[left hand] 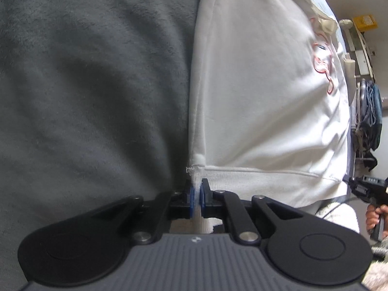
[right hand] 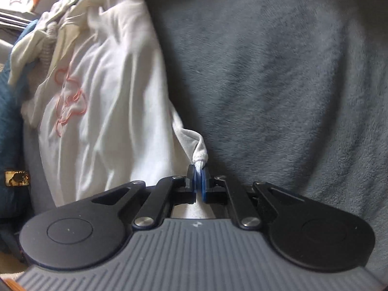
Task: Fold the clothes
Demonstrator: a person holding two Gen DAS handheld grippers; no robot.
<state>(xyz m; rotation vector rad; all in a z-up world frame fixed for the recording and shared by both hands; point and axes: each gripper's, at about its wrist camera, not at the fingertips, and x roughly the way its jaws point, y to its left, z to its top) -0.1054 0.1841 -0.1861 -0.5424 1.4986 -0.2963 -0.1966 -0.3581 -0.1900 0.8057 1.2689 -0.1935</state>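
Your left gripper (left hand: 197, 195) and right gripper (right hand: 199, 183) were each clenched on a hem corner of the white sweatshirt (left hand: 262, 92), spread over the grey blanket (left hand: 92, 84). Uneven pulling risked slipping those thin pinches.

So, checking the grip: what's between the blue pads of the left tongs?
In the left wrist view, the left tongs are shut on the ribbed hem corner of the white cotton sweatshirt; only that white fabric fills the gap.
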